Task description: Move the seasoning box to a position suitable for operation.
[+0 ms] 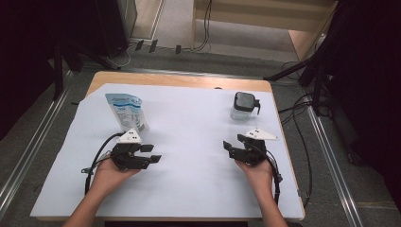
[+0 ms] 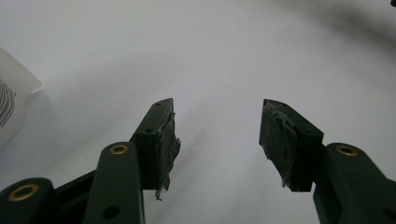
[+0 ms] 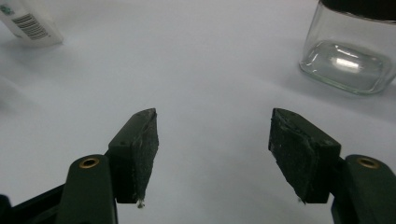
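A wooden surface (image 1: 184, 79) carries a wide white sheet (image 1: 189, 156) that covers most of it. On the sheet's far left lies a blue-and-white pouch (image 1: 126, 112), just beyond the left gripper (image 1: 152, 154). At the far right stands a clear glass jar (image 1: 244, 106) with a black lid, beyond the right gripper (image 1: 229, 148). Each hand holds its gripper low over the bare sheet, well apart from the other, jaws spread wide and grasping nothing.
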`<state>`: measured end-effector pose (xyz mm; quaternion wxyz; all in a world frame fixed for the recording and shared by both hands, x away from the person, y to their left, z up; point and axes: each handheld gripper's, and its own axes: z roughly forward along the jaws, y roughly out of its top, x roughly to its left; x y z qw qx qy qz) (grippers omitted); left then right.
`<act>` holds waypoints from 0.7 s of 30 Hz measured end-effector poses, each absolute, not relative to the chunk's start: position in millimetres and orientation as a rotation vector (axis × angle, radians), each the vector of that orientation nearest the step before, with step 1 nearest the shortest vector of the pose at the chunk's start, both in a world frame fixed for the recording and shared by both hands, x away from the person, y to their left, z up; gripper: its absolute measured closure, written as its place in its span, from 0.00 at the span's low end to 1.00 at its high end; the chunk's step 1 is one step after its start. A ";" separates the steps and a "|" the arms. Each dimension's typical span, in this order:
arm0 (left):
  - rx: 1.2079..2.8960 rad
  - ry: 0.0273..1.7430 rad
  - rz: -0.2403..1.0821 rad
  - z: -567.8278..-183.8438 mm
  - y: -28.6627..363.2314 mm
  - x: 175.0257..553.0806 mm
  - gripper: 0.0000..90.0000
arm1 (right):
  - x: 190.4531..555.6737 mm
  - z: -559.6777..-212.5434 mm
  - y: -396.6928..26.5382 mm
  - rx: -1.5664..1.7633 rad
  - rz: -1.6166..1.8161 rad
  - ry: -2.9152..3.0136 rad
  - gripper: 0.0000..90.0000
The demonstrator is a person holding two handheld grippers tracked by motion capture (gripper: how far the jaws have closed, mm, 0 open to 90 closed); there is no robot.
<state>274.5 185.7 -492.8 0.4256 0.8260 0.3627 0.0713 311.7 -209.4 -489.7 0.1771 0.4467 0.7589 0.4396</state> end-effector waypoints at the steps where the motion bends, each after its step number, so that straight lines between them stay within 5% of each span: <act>1: 2.065 0.913 0.176 -492.9 185.4 274.8 0.51 | 311.7 -489.6 -210.6 1.270 1.246 2.142 0.37; 12: 2.068 0.903 0.166 -494.3 182.2 276.0 0.51 | 326.8 -488.8 -216.7 1.340 1.211 2.052 0.27; 21: 2.077 0.914 0.164 -495.7 183.7 275.0 0.50 | 340.3 -477.8 -221.7 1.399 1.216 2.007 0.00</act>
